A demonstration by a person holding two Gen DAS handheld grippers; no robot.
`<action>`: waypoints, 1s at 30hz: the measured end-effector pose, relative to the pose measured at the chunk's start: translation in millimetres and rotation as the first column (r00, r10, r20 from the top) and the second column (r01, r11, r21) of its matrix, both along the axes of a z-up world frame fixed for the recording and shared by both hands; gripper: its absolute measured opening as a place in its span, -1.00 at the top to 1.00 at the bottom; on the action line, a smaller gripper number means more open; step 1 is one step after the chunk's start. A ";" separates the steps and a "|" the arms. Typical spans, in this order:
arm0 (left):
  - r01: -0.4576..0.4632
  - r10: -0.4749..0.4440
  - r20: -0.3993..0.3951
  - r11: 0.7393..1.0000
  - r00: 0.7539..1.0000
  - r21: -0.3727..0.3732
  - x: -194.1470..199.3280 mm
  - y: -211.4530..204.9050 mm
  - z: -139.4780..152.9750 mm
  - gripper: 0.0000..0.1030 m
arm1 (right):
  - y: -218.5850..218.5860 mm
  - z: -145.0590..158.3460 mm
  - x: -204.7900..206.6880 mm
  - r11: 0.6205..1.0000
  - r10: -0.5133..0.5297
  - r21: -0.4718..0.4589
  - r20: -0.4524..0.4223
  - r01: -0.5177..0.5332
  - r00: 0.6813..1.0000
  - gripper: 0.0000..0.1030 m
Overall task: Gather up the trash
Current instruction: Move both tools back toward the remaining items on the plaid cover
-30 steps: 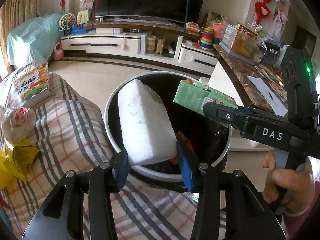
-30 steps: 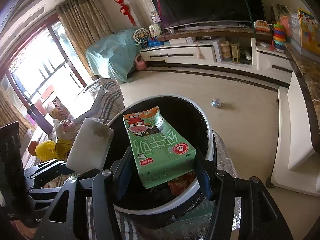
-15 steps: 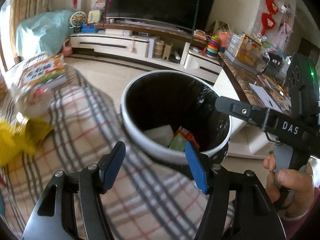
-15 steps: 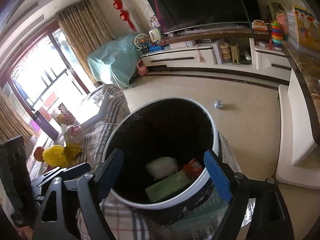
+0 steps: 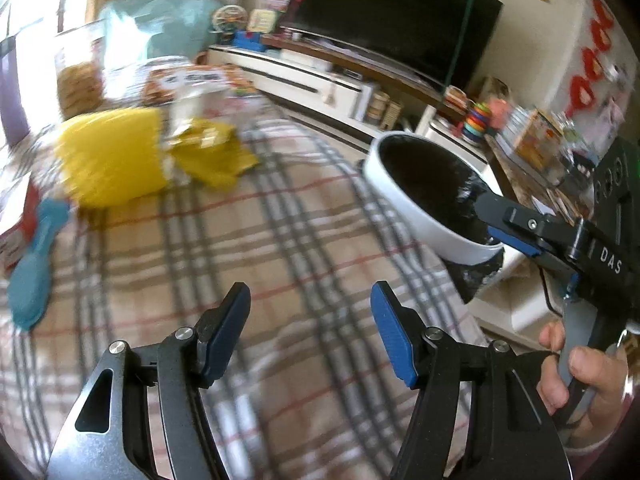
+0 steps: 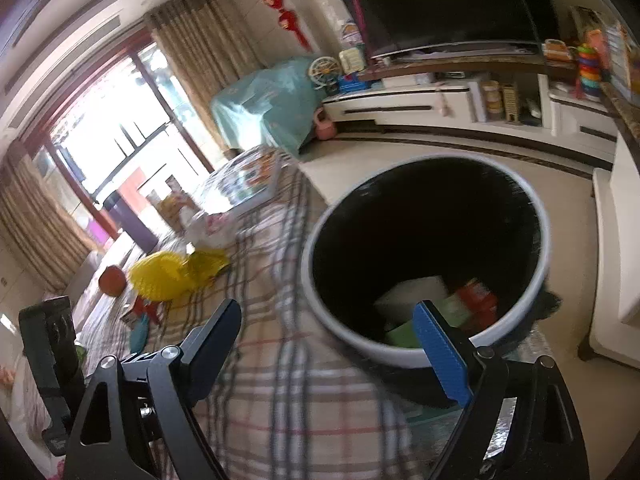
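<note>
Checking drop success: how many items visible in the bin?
3: white foam block, green carton beside it, red package to the right, all at the bottom of the bin. More may be hidden.

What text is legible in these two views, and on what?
"DAS": white letters on the right claw's black arm, seen in the left wrist view.
Printed box on the plaid blanket: blurred, unreadable.
Green carton in the trash bin: print not readable.
Toy boxes by the TV: too small.
</note>
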State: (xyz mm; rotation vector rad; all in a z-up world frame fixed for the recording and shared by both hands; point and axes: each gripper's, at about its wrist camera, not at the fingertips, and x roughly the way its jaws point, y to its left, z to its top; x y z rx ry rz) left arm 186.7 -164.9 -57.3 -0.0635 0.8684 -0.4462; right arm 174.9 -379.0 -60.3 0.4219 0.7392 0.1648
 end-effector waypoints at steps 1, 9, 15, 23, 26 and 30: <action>-0.015 0.015 -0.002 1.000 1.000 -0.003 -1.7 7.8 -0.9 -0.23 | 4.7 -0.4 -0.2 1.000 0.009 0.002 0.000 -0.009 1.000 -0.74; -0.093 0.093 -0.007 0.996 0.996 -0.009 -11.7 48.1 -5.9 -0.24 | 52.6 -8.6 1.1 0.996 0.087 0.009 -0.015 -0.087 0.996 -0.74; -0.150 0.150 -0.015 0.989 0.989 -0.015 -16.5 76.7 -10.6 -0.24 | 78.9 -14.2 5.3 0.992 0.126 0.012 -0.025 -0.126 0.992 -0.74; -0.222 0.222 -0.022 0.975 0.975 -0.018 -15.7 110.7 -12.2 -0.24 | 109.9 -16.6 10.9 0.985 0.172 0.017 -0.024 -0.172 0.985 -0.74; -0.244 0.244 -0.021 0.970 0.970 -0.014 -14.8 122.1 -12.3 -0.24 | 119.9 -19.1 13.7 0.981 0.191 0.024 -0.028 -0.190 0.981 -0.74; -0.276 0.275 -0.021 0.961 0.961 -0.008 -12.7 136.5 -12.9 -0.23 | 130.7 -20.9 17.4 0.978 0.209 0.018 -0.030 -0.209 0.977 -0.74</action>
